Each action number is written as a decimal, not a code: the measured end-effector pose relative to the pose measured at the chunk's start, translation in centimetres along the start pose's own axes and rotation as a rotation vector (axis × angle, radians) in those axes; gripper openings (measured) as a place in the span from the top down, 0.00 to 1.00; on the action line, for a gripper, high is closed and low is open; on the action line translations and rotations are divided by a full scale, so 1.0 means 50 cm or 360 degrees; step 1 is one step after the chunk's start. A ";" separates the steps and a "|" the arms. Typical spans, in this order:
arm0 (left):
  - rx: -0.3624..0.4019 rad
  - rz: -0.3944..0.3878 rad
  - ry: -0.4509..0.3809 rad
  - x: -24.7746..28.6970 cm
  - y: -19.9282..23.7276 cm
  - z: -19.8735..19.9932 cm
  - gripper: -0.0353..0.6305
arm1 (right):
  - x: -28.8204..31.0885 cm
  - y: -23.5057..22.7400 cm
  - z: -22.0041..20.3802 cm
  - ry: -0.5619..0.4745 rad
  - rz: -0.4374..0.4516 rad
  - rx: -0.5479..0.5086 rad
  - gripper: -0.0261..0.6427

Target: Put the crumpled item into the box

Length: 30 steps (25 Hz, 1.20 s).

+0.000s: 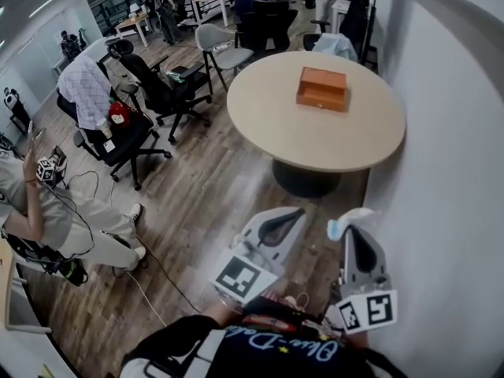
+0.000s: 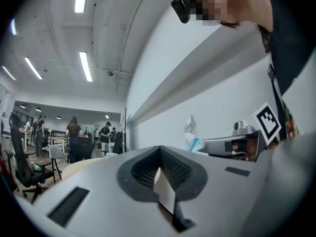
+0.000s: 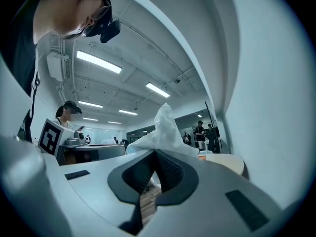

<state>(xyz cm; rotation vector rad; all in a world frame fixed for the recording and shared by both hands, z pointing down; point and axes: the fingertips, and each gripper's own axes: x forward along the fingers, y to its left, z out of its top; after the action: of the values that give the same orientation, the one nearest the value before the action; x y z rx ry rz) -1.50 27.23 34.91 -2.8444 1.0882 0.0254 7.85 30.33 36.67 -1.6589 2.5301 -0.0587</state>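
Observation:
An orange box [image 1: 321, 88] rests on the round beige table [image 1: 268, 124] ahead of me. My right gripper [image 1: 356, 228] is shut on a crumpled white tissue [image 1: 346, 221] that sticks out past its tips; the same tissue [image 3: 163, 127] rises above the closed jaws in the right gripper view. My left gripper [image 1: 281, 220] is shut with nothing in it, held beside the right one, well short of the table. From the left gripper view the tissue [image 2: 192, 135] shows to the right, in the other gripper.
A white wall [image 1: 449, 172] runs along my right. Office chairs [image 1: 157, 85] and people stand to the left on the wooden floor [image 1: 197, 203], with cables lying near my feet. The table's dark pedestal [image 1: 303, 181] is just ahead.

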 end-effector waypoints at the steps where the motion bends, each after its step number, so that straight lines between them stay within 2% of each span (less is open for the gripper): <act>1: 0.0001 0.0002 -0.0001 -0.001 0.000 0.001 0.96 | -0.001 -0.001 0.001 -0.0001 -0.0002 0.0000 0.96; 19: -0.0003 0.0038 0.0013 -0.028 -0.008 -0.004 0.96 | -0.007 0.011 -0.006 -0.0009 0.0026 -0.0028 0.96; 30: -0.0011 -0.0042 -0.0013 0.028 0.025 -0.029 0.96 | 0.032 -0.024 -0.027 0.0002 -0.0043 -0.0038 0.96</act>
<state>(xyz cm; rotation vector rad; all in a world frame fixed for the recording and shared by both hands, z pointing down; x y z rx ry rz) -1.35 25.22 36.18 -2.8621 1.0510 0.0388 8.16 28.34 38.01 -1.7027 2.5189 -0.0321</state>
